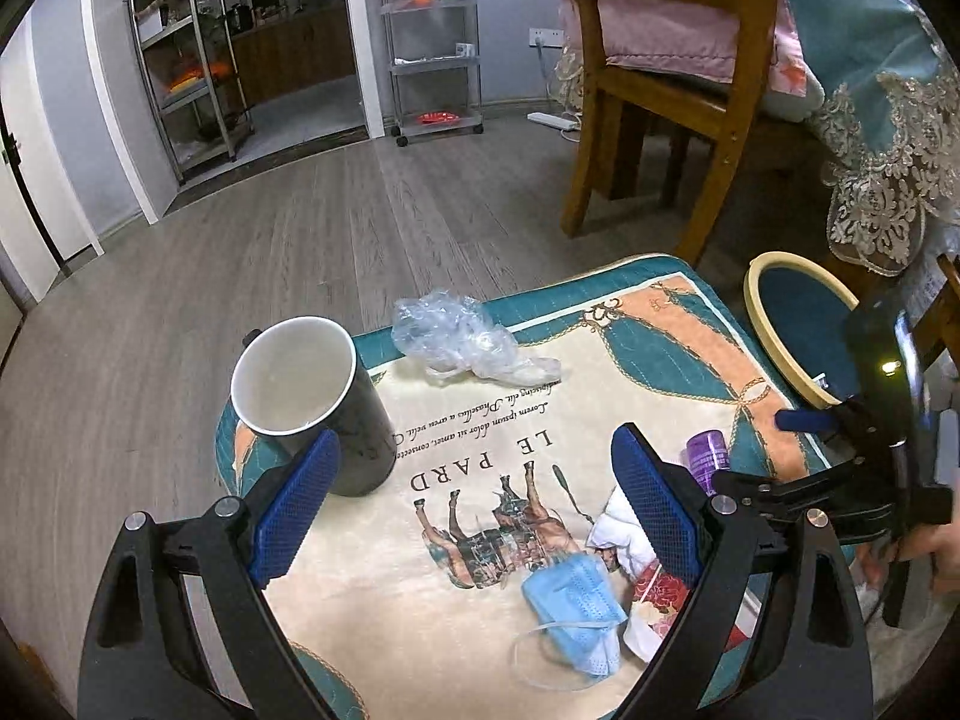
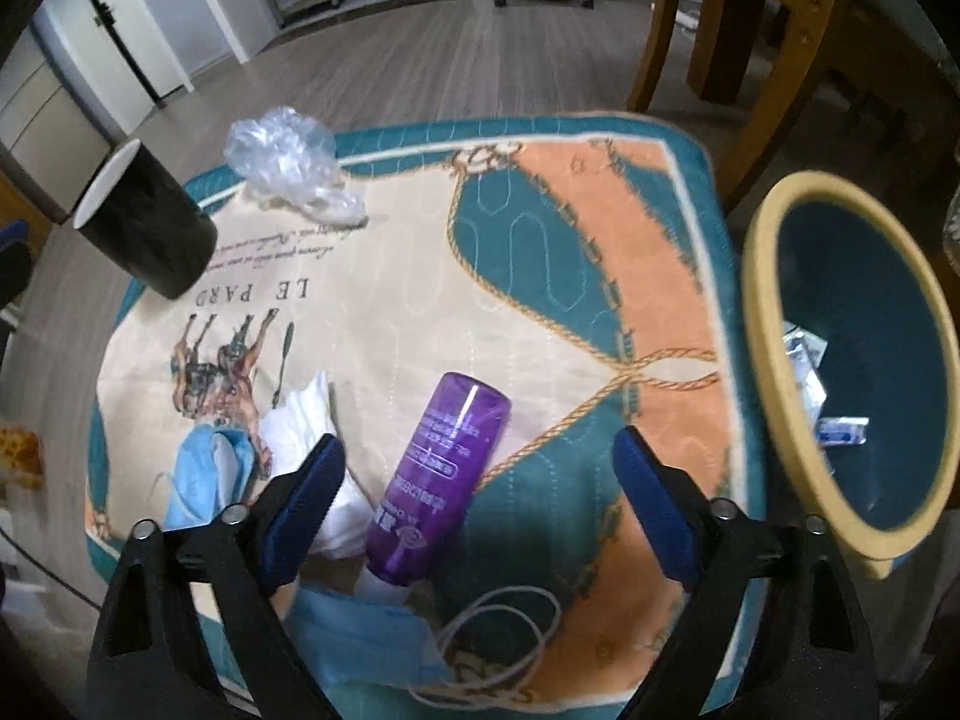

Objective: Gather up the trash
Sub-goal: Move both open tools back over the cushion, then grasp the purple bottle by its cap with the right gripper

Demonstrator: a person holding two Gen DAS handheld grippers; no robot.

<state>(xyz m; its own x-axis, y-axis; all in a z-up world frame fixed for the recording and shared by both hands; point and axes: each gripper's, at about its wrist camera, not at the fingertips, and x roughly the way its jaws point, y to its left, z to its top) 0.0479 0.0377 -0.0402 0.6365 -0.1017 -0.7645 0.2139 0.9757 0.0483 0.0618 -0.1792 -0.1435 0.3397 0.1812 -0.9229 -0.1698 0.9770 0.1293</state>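
Trash lies on a patterned teal and cream cloth [image 1: 654, 324]: crumpled clear plastic [image 1: 462, 339] [image 2: 288, 165] at the far edge, a blue face mask [image 1: 576, 612] [image 2: 204, 474], white tissue [image 1: 618, 531] [image 2: 306, 420], and a purple bottle [image 2: 441, 468] [image 1: 708, 459] lying on its side. A bin with a cream rim [image 2: 774, 396] [image 1: 759, 324] stands at the right with wrappers [image 2: 807, 369] inside. My left gripper [image 1: 477, 516] is open above the cloth, empty. My right gripper [image 2: 480, 501] is open, its jaws either side of the purple bottle, apart from it.
A black mug with a white inside [image 1: 312, 396] [image 2: 141, 228] stands at the cloth's left edge. A wooden chair [image 1: 660, 90] and a table draped in teal lace-trimmed cloth [image 1: 882, 120] are behind. Wood floor [image 1: 240, 252] and metal shelving [image 1: 186, 60] lie beyond.
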